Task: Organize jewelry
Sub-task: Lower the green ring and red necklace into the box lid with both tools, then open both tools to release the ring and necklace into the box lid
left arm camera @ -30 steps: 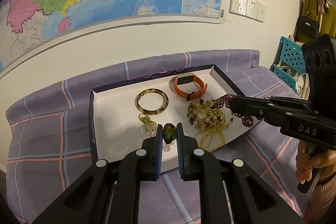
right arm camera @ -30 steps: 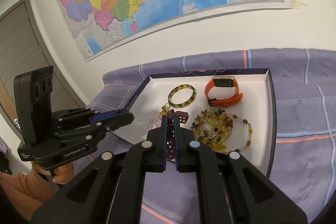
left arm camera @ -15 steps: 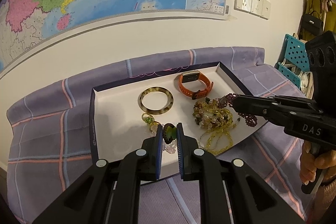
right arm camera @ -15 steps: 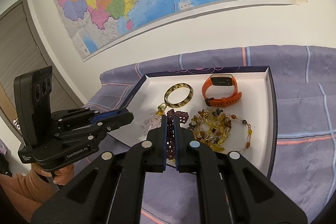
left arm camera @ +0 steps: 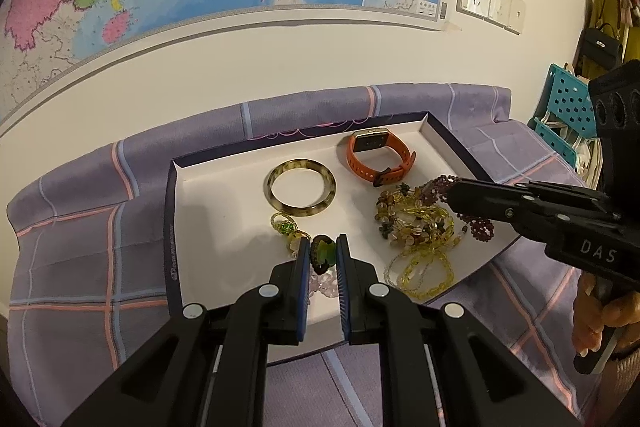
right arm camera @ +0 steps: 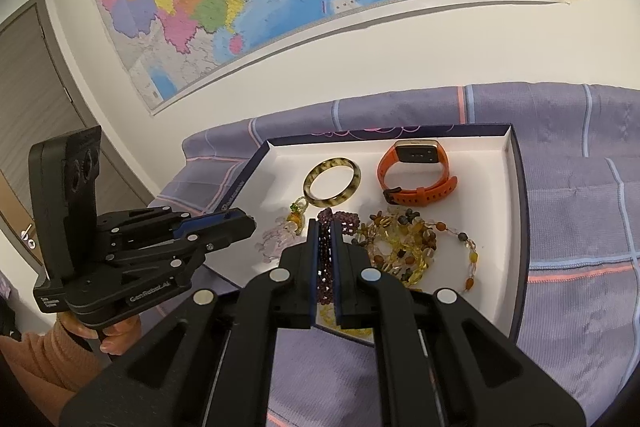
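Step in hand, as judged: untangling and lifting two pieces out of the heap for sorting. Left hand-held gripper [left arm camera: 323, 254] clamped on a small green-and-dark bead charm [left arm camera: 322, 253], held over the near edge of the shallow white cardboard tray with navy rim [left arm camera: 172, 227]; pale pink bead strand [left arm camera: 320, 281] trailing beneath, attachment to the charm not determinable. Right hand-held gripper [right arm camera: 325, 263] clamped on a dark purple beaded bracelet [right arm camera: 325, 251], at the tray's near right part, touching the tangled yellow and amber bead necklaces [left arm camera: 416, 227]. Mottled olive bangle [left arm camera: 300, 193] and orange strap smartwatch [left arm camera: 378, 157] lying apart toward the tray's far edge, seemingly already sorted. Tray resting on a purple plaid bed cover [left arm camera: 80, 227]. Next move, as judged: slow separation of both held pieces, watching for snagged strands, then placement on bare tray floor clear of the heap.
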The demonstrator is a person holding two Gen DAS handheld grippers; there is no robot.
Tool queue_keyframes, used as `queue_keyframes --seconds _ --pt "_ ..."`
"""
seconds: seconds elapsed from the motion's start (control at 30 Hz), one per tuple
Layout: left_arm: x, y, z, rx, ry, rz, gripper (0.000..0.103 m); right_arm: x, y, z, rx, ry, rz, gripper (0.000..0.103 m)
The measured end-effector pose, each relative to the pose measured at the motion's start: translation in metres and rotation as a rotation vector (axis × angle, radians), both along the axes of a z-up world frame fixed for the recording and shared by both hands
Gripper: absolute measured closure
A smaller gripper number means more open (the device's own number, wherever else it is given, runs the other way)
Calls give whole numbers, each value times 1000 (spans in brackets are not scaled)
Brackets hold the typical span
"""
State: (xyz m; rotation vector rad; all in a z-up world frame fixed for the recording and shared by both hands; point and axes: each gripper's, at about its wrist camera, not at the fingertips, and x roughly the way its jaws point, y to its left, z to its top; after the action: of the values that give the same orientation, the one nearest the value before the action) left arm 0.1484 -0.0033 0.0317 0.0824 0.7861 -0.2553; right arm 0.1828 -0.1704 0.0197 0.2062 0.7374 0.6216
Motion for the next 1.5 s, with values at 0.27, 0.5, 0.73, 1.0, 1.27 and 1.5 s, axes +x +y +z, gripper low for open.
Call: queue_keyframes --seconds 0.27,0.5,0.73,1.0,1.27,1.5 --pt "11 -2 -6 3 26 8 92 12 3 -10 -20 31 -15 97" --pt "17 -6 -10 13 30 9 92 19 7 -15 -26 49 -17 97" --pt "23 -11 -17 24 46 6 92 23 10 -18 -40 58 -18 97" --pt "28 -13 -27 35 66 6 91 29 19 -26 -75 80 -21 95" --pt "28 -13 -31 22 76 6 79 29 19 -28 -79 92 -19 89" --pt "17 -6 -25 -5 48 24 46 17 17 -22 -97 51 -35 58"
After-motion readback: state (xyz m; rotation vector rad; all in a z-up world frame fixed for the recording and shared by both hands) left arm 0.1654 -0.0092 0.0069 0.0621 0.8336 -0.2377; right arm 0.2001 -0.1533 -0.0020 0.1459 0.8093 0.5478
